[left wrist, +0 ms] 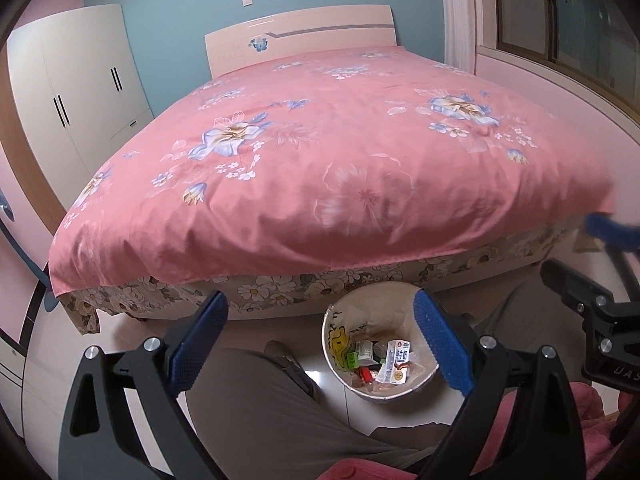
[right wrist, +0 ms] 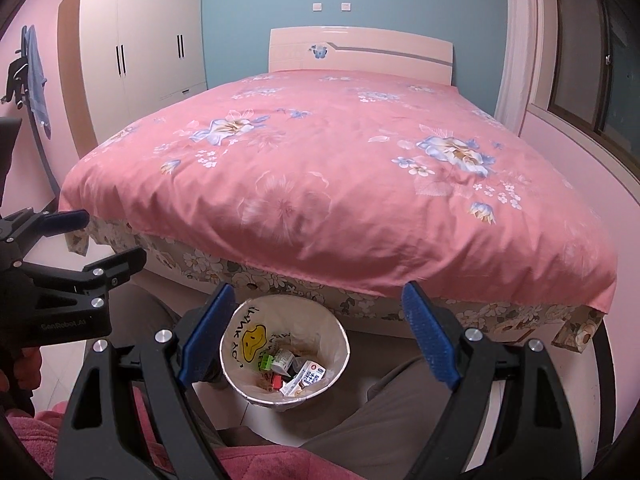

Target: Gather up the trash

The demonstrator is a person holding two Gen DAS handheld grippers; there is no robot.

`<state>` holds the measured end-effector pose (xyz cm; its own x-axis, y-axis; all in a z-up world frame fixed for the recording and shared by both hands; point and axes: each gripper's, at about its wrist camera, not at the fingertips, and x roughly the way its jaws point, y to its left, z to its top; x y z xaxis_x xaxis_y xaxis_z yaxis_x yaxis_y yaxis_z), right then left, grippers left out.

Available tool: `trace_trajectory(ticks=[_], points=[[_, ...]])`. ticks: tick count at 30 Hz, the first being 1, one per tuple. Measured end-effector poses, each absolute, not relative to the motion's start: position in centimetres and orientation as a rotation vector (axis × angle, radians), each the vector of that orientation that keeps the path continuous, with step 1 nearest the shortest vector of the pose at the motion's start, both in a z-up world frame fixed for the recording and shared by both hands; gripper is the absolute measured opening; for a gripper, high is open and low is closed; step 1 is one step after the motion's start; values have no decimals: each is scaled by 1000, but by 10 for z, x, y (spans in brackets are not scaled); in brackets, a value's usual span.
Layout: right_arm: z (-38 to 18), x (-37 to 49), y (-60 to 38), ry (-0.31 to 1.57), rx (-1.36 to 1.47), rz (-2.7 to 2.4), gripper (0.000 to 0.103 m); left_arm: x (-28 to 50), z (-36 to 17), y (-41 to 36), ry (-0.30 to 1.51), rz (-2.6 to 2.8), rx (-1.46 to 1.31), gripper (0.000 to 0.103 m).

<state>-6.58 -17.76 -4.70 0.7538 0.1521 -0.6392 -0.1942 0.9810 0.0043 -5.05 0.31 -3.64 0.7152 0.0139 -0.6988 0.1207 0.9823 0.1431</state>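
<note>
We hold both hand-held grippers, left [left wrist: 320,340] & right [right wrist: 316,336], wide, empty, above bin [right wrist: 240,384]; bin's trash [right wrist: 304,378] below-fwd, equidistant approx.

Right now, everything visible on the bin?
The bin is round and white, lined with a thin bag printed with a yellow smiley. It stands upright on the pale floor before the bed, between the person's knees. Inside lie a milk carton, green and red scraps and wrappers. No gripper touches it.
</note>
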Motion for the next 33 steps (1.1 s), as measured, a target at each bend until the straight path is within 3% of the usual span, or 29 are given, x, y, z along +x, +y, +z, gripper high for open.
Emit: trace_trajectory(ticks=[33], points=[[-52,-65,-175,710,-68,192,84,-53,-37,-2,775,-64,189,95]])
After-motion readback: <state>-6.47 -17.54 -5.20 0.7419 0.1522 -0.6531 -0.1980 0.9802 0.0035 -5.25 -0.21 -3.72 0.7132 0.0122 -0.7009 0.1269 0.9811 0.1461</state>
